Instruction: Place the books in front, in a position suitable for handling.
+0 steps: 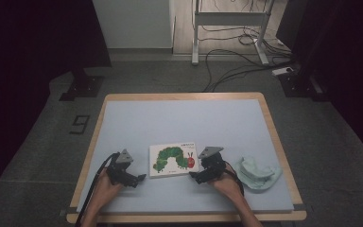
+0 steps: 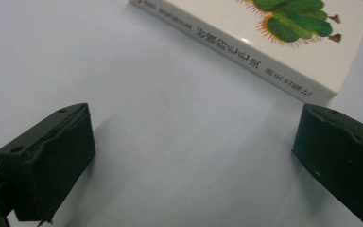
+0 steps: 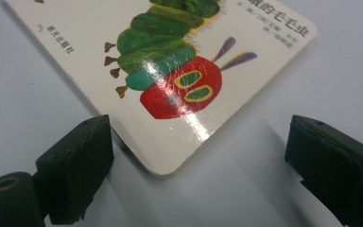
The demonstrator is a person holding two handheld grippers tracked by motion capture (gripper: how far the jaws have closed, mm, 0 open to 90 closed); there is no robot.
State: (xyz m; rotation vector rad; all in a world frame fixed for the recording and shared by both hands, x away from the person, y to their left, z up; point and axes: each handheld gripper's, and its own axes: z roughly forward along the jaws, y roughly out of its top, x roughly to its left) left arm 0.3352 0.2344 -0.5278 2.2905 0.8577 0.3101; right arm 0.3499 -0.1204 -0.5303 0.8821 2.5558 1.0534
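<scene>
Glossy board book [image 1: 173,160] is lying flat at the lower centre of the counter [image 1: 179,118], with both the left hand-held gripper [image 1: 140,178] and right hand-held gripper [image 1: 193,177] gaping open and gripping nothing. With the right one's jaws straddling only a rounded corner, the slick cover is risking slipping or sliding away.

A book [image 1: 173,160] lay flat on the table [image 1: 179,120], near its front edge. The left claw [image 1: 141,178] sat just left of the book, the right claw [image 1: 193,176] at its near right corner. A cloth [image 1: 258,173] lay farther right.
</scene>
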